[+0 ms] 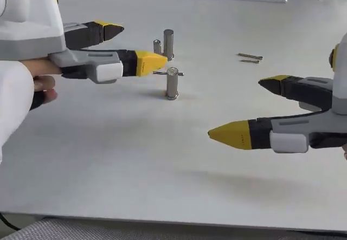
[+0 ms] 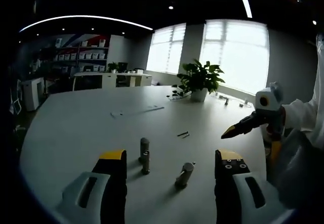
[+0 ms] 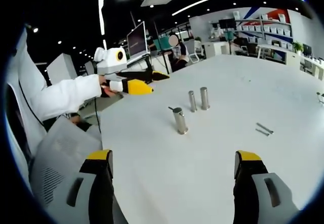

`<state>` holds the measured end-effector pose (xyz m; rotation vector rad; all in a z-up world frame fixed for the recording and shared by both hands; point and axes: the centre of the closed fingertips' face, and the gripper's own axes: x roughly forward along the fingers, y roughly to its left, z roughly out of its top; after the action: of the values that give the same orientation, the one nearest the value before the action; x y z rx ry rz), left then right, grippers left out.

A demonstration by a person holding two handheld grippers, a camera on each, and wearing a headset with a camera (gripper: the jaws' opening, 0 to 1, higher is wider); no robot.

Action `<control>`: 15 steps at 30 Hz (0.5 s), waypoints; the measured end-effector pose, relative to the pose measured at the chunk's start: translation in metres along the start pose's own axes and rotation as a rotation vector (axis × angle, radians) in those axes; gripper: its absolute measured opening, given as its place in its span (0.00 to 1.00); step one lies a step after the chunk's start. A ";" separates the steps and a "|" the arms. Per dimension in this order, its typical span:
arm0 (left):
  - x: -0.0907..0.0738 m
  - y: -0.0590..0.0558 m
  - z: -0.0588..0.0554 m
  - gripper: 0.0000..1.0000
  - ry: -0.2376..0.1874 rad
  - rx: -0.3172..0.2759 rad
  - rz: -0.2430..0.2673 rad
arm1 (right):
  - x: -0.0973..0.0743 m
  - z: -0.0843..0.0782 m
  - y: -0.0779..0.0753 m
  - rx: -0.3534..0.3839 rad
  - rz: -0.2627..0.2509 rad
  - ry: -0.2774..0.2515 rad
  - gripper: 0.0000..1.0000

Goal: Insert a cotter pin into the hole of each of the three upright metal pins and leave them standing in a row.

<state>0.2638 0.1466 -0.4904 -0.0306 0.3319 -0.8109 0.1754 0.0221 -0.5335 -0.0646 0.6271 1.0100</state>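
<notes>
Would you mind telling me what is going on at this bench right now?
A person holds a claw in each hand over a white table. The nearest upright pin already has a cotter pin through it; the two pins behind it look bare. Two loose cotter pins lie off to the side. The left claw and right claw are both open and empty.

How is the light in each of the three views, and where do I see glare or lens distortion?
Head view: soft, even light, only faint shadows on the white table and beside the front metal pin. Left gripper view: the windows are blown out while the room is dark; fisheye bends the ceiling light strip. Right gripper view: the same bending of ceiling lights, dim room.
</notes>
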 end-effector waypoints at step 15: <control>0.046 0.032 -0.030 0.31 0.152 0.106 0.039 | -0.008 -0.001 -0.003 0.015 -0.017 -0.011 0.98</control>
<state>0.3068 0.1390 -0.5367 0.1370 0.4315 -0.7926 0.1747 0.0140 -0.5309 -0.0517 0.6231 0.9883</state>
